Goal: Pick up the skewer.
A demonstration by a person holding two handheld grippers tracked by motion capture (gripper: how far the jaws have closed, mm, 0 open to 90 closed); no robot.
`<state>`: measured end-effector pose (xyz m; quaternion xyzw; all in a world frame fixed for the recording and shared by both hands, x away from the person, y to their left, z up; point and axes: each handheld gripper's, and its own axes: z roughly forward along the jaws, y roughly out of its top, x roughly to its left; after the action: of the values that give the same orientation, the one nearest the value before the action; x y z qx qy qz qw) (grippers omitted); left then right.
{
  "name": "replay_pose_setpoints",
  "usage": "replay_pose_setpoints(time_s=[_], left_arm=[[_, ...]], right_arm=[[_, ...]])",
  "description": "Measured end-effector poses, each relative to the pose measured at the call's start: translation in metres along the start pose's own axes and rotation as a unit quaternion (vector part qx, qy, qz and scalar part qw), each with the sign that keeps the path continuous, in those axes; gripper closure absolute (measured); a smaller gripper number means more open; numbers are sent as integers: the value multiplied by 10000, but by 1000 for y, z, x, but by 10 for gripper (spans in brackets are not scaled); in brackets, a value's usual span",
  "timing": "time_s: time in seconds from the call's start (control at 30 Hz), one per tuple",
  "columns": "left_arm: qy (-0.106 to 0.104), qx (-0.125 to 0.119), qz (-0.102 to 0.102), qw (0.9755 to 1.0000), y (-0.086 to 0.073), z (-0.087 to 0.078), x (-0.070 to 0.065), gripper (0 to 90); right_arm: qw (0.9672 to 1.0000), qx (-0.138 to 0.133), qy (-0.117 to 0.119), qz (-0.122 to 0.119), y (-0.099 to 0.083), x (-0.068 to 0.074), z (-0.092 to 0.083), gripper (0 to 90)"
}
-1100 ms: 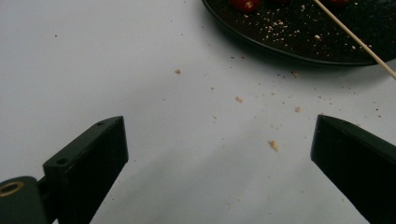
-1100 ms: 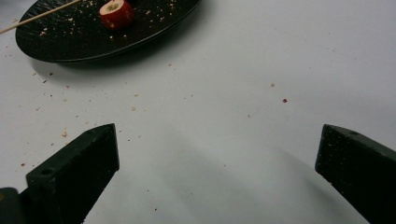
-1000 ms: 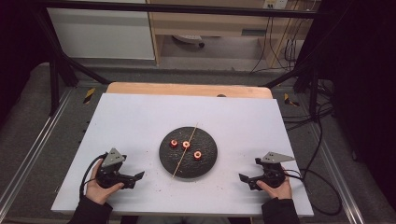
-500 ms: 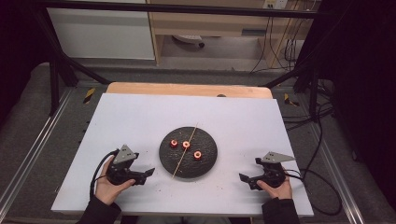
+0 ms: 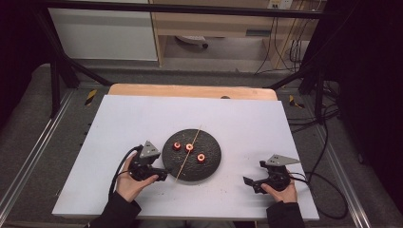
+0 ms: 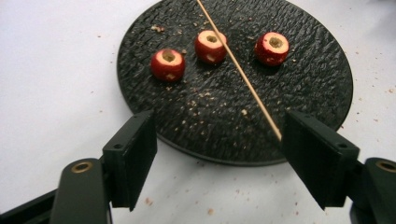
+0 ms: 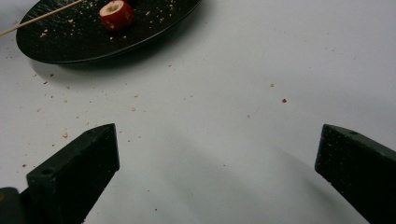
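Left gripper view: the left gripper's (image 6: pixel 217 154) fingers, just closing and still wide with nothing held, could knock the thin stick (image 6: pixel 240 70) off the black plate (image 6: pixel 317 84), while the right gripper (image 7: pixel 217 172) waits wide open, holding nothing.

left gripper (image 5: pixel 161 175): at plate's left rim, jaws just been closing, nothing between | plate (image 5: pixel 211 164): table centre, skewer (image 5: pixel 188 154), three red fruits | right gripper (image 5: pixel 251 182): near table's front right corner

- A round black textured plate (image 5: pixel 209 166) sits at the centre of the white tabletop (image 5: pixel 237 123).
- On the plate, three small red cored fruits: one at 10 o'clock (image 5: pixel 177 146), one at 11 o'clock (image 5: pixel 189 147), one at 3 o'clock (image 5: pixel 201 157).
- A thin wooden skewer (image 5: pixel 183 166) crosses the plate from 1 to 7 o'clock, between the fruits.
- The left gripper (image 5: pixel 159 174) is just beside the plate at 8 o'clock.
- The right gripper (image 5: pixel 248 183) lies well apart at 4 o'clock.
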<state>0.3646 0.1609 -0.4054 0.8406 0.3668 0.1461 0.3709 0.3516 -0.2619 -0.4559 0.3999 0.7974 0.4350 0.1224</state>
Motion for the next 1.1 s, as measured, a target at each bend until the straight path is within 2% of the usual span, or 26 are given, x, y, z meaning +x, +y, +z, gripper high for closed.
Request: replay_pose_setpoints(time_s=[0.23, 0.53, 0.73, 1.1], left_arm=[[14, 258, -104, 9996, 12, 16, -8, 315], [128, 588, -91, 9981, 22, 34, -18, 395], [157, 849, -160, 9961, 26, 43, -23, 506], [259, 1124, -330, 9928, 32, 55, -31, 624]], right_arm=[[10000, 28, 9, 13, 0, 0, 0, 7], [10000, 34, 20, 10, 0, 0, 0, 7], [10000, 36, 17, 5, 0, 0, 1, 7], [10000, 26, 26, 12, 0, 0, 0, 7]])
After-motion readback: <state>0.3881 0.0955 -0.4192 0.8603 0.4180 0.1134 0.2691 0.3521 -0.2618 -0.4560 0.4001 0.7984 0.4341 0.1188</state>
